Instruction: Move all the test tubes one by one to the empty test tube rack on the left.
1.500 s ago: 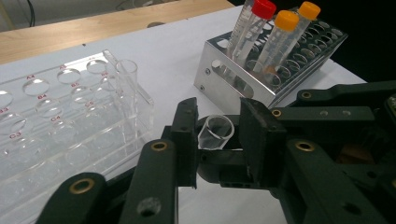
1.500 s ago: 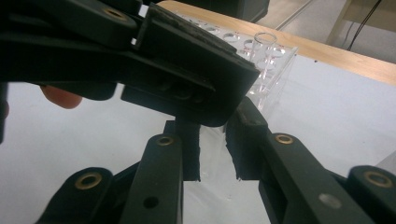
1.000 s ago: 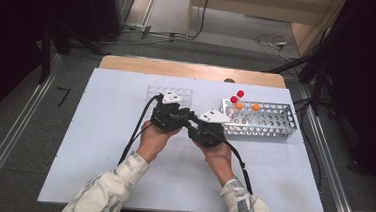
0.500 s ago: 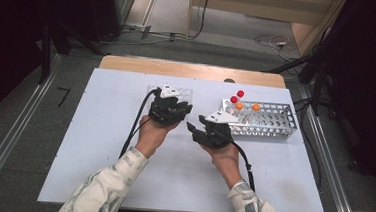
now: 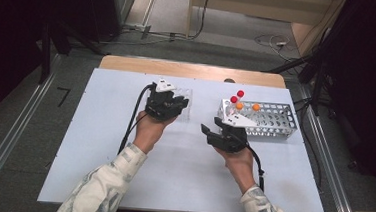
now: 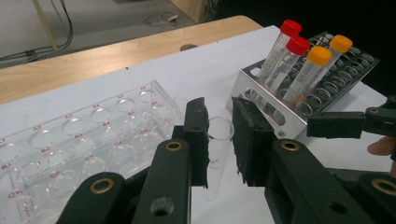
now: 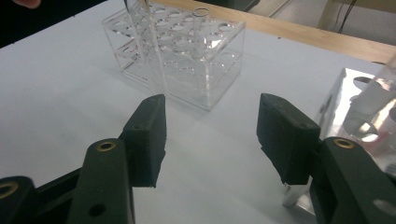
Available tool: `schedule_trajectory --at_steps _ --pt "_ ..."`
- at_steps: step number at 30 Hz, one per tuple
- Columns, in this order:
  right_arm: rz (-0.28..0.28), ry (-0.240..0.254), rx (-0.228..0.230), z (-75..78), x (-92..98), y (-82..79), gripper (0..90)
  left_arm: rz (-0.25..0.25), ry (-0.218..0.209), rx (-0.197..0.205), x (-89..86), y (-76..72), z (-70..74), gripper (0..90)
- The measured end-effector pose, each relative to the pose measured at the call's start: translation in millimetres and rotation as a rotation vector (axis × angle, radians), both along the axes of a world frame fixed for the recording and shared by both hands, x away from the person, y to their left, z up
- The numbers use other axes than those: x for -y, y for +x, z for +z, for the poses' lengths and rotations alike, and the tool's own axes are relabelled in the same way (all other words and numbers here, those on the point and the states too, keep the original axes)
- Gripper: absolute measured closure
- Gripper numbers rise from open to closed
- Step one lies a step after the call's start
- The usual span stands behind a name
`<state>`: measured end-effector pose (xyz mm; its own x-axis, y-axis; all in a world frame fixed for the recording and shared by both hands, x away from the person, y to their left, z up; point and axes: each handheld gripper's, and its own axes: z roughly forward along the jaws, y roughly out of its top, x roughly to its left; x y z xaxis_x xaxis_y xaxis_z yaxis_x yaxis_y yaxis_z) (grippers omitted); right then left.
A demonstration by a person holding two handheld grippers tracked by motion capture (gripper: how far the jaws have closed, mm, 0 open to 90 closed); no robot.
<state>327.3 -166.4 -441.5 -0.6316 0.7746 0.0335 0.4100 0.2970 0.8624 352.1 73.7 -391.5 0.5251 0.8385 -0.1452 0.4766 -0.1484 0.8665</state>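
My left gripper (image 6: pixel 219 140): clear uncapped tube (image 6: pixel 218 154) between jaws, open rim up, faint print on wall. Jaws narrowly parted; pads close on both sides of tube, contact not certain. Tube's lower end hidden behind jaws. Clear acrylic rack (image 6: pixel 79 149) just beside, toward tabletop's far edge, labels red. My right gripper (image 7: pixel 210 135): jaws wide apart, nothing between, over bare white tabletop (image 7: pixel 70 93). Metal rack (image 5: pixel 270 119) near right edge holds two red-capped tubes (image 6: pixel 289 44) and two orange-capped tubes (image 6: pixel 322 58); cut off, blurred at right gripper view's right border.
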Motion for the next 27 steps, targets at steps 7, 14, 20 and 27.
schedule_trajectory --at_steps 7,14,20,27 --pt "-0.011 -0.001 -0.005 -0.7 12.2 -3.4 39.6 0.018 -0.01 0.0 -5.4 4.3 5.0 76.7" --pt "-0.016 -0.001 -0.013 -0.5 20.0 -4.2 35.6 0.026 -0.012 0.014 -7.8 7.4 15.3 76.7" --pt "-0.023 -0.001 -0.013 -0.3 24.3 -4.7 32.7 0.04 -0.013 0.022 -11.8 10.6 22.0 76.7" --pt "-0.031 0.003 -0.018 -1.3 30.4 -5.2 32.8 0.056 -0.014 0.03 -15.0 14.7 26.7 76.7"
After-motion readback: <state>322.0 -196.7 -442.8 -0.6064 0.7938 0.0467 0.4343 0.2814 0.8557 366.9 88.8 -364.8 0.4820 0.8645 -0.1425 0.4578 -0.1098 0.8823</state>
